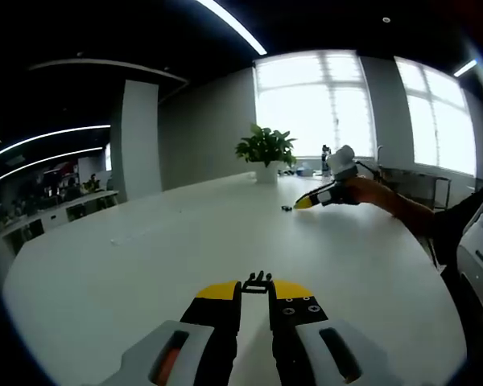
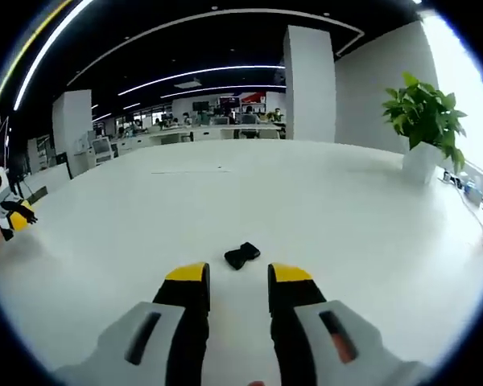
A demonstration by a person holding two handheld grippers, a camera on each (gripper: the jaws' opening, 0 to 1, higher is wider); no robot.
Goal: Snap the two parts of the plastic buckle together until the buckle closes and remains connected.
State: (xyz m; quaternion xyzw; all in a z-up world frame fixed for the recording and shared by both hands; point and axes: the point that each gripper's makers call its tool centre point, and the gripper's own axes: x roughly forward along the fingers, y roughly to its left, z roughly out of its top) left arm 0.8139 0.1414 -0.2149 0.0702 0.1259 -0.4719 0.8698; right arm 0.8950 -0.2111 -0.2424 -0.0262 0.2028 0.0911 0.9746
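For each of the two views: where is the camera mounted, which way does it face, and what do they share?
Left gripper view: rides the left gripper, facing windows across the white table; jaws clamp a buckle part; the right gripper and forearm enter from the right.
Right gripper view: rides the right gripper, facing the office; jaws open near the other buckle part.
Shared: table, potted plant.

Two black-jawed tools, yellow-tipped, on grey bodies with orange-and-black slots, small screws.

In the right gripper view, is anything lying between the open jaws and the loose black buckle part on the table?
No. In the right gripper view, only bare white table lies between the right gripper and the black buckle part, which sits just beyond the jaw tips.
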